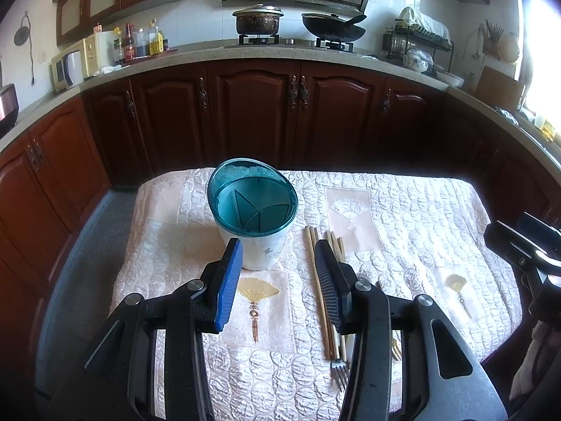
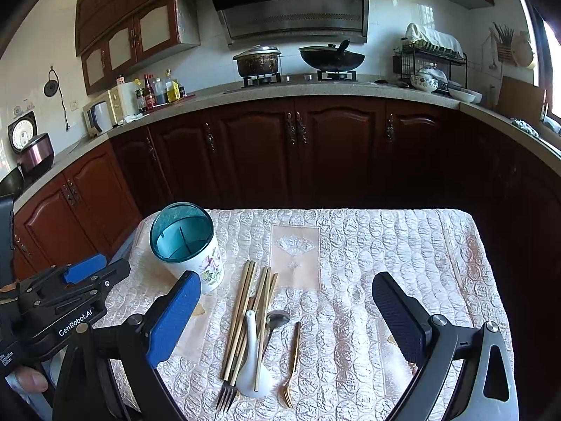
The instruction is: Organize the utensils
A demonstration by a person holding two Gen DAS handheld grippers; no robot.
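A white floral utensil holder (image 2: 196, 256) with a teal divided insert (image 1: 252, 203) stands on the quilted table cover (image 2: 385, 245). To its right lie several wooden chopsticks (image 2: 245, 308), a white ceramic spoon (image 2: 250, 354), a metal spoon (image 2: 277, 319), a silver fork (image 2: 226, 398) and a gold fork (image 2: 292, 361). My right gripper (image 2: 285, 301) hovers open above these utensils, holding nothing. My left gripper (image 1: 278, 263) is open just in front of the holder, its right finger (image 1: 328, 280) over the chopsticks (image 1: 315, 270). In the right wrist view the left gripper (image 2: 87, 273) shows at far left.
Dark wooden cabinets (image 2: 298, 147) and a stone counter (image 2: 315, 87) ring the table on three sides. On the counter are a pot (image 2: 257, 59), a wok (image 2: 331, 56), sauce bottles (image 2: 157, 89) and a dish rack (image 2: 431, 59). A thumb (image 2: 31, 379) shows at the lower left.
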